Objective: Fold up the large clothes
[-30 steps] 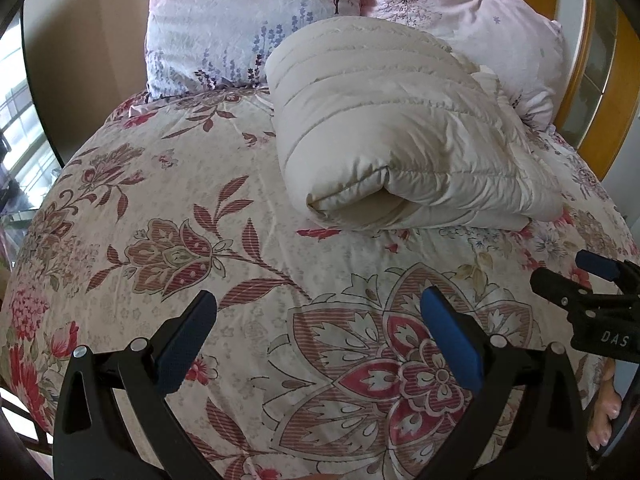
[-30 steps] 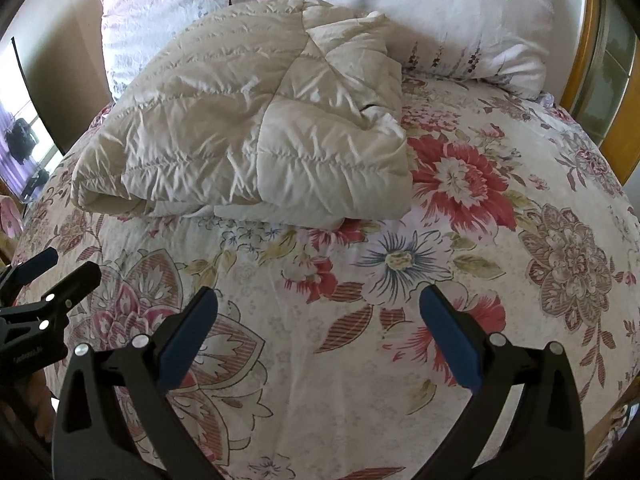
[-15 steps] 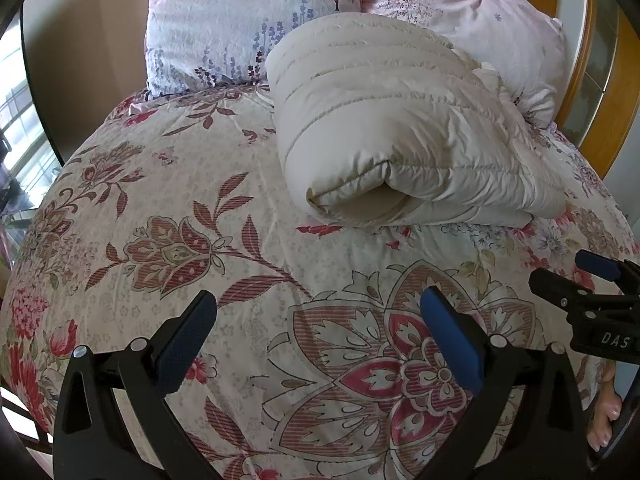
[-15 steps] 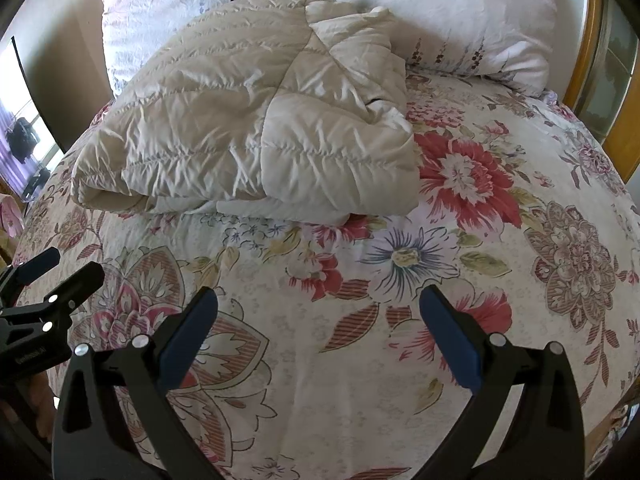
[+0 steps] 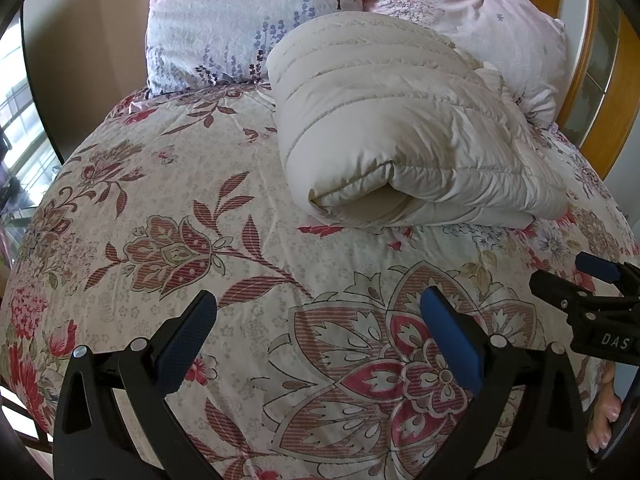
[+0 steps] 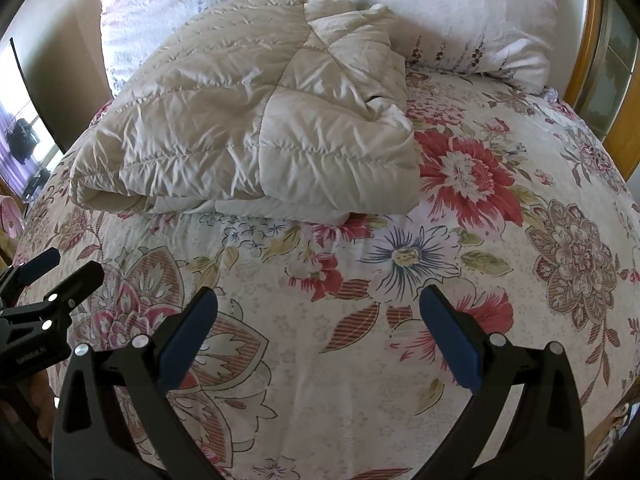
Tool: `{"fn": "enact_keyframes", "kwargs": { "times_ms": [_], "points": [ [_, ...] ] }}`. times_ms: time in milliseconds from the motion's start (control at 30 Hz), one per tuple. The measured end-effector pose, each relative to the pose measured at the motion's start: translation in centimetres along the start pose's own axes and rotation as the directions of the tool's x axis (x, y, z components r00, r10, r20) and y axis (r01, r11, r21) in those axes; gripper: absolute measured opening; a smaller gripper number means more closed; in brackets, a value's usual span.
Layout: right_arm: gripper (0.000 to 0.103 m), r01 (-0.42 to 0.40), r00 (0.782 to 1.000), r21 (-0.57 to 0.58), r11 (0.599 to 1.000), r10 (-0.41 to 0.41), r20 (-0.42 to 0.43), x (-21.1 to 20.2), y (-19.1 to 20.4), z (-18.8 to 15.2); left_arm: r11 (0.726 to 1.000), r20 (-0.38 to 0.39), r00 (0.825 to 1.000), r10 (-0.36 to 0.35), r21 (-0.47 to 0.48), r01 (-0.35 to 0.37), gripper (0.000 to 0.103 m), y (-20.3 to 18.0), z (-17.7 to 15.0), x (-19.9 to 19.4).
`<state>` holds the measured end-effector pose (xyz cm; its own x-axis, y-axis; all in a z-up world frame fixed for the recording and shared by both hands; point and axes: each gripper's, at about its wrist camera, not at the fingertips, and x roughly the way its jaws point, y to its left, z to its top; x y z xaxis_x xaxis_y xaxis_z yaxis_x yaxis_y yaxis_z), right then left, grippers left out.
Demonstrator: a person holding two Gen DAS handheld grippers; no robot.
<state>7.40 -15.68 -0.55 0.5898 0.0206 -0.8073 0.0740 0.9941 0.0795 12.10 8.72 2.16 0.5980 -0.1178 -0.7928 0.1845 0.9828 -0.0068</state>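
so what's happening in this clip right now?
A person holds two handheld grippers over a bed with a floral bedspread. The cream quilted puffer jacket lies folded into a thick bundle near the two pillows. Neither gripper touches it: the left gripper and right gripper are both open and empty, hovering short of the bundle. The fold looks done, with no grasp under way.

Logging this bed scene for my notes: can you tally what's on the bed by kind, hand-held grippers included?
Folded cream quilted puffer garment: 1
Pink tree-print pillows: 2
Floral bedspread: 1
Black hand-held grippers with blue pads, both open and empty, left hand-held gripper, right hand-held gripper: 2
Total: 6
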Motion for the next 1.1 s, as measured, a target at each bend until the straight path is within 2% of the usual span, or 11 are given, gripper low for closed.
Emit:
{"fn": "enact_keyframes", "kwargs": {
  "times_ms": [1100],
  "points": [
    [0.101, -0.008, 1.0, 0.003, 1.0, 0.008, -0.02, 0.75, -0.03, -0.15, 1.0, -0.012, 1.0, -0.007, 0.0, 0.007, 0.102, 0.14, -0.07, 0.6]
  ]
}}
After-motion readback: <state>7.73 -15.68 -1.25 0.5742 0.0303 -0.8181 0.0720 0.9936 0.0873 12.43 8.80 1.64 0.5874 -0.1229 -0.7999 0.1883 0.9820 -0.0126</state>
